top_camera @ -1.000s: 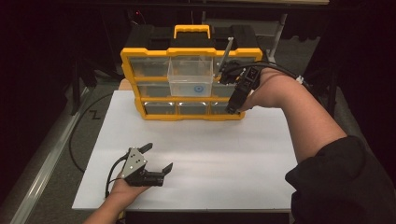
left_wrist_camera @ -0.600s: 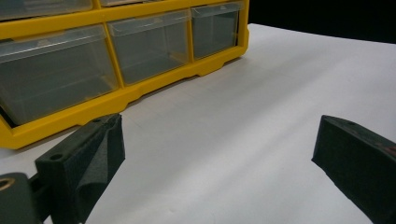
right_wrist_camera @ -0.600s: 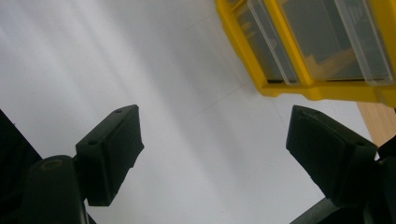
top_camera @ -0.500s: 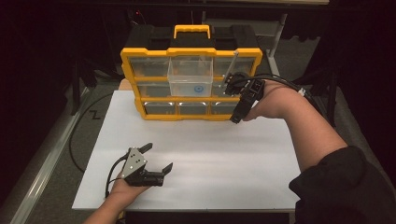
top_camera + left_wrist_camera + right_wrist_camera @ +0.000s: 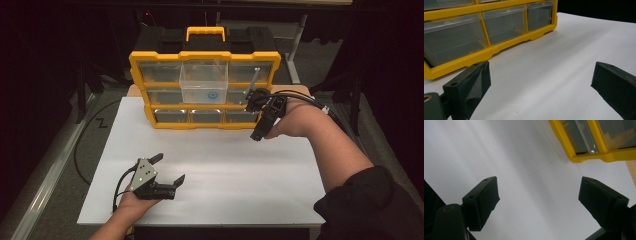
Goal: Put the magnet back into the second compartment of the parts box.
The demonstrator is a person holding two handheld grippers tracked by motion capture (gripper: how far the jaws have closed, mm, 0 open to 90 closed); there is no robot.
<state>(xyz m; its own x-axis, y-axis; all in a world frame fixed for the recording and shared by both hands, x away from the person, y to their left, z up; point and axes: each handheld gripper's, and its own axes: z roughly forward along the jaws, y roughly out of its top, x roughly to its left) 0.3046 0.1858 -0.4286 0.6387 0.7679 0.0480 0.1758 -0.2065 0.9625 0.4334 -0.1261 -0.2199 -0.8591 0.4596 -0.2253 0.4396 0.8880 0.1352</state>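
Note:
A yellow organizer case (image 5: 205, 108) with a yellow handle and clear drawers stands upright at the back of the white board (image 5: 225, 165). One clear drawer (image 5: 204, 80) in its upper middle sticks out. My right gripper (image 5: 257, 127) hovers by the case's lower right corner, jaws open and empty, pointing down at the board. In the right gripper view, the open gripper (image 5: 541, 200) looks at bare white board, with the case's yellow frame (image 5: 599, 156) at the upper right. My left gripper (image 5: 170, 167) rests open near the front left. Ahead of that open gripper (image 5: 539, 82) lies the case's bottom drawer row (image 5: 504, 25).
The white board's front edge is close to the left hand. A black cable (image 5: 85, 140) loops on the grey floor left of the table. Dark surroundings lie behind the case, with a strip of wooden tabletop (image 5: 300, 91) at its right.
My right gripper has come down and toward the person, from the case's right middle drawers to its lower right corner. The left gripper has stayed put.

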